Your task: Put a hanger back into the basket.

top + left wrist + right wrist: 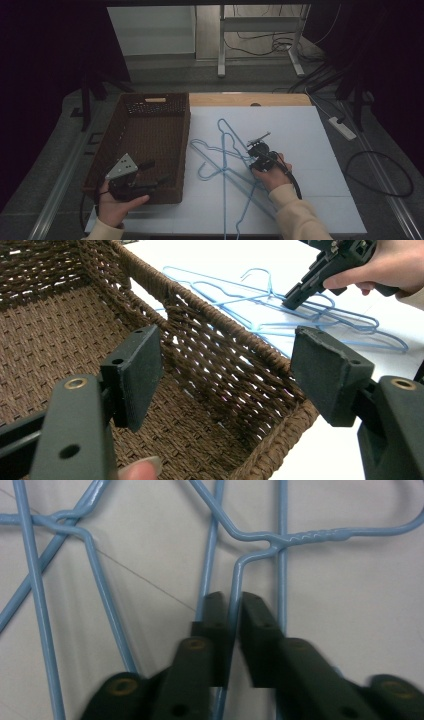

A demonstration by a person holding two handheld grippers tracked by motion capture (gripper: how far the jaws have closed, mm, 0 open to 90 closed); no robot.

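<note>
No text, label, brand, number or sign can be read anywhere here.

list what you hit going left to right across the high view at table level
left gripper over the brown woven basket → the basket's right wall → pile of blue wire hangers on the white table → right gripper with its jaws closed on a hanger wire → bare white table → white power strip on the floor
</note>
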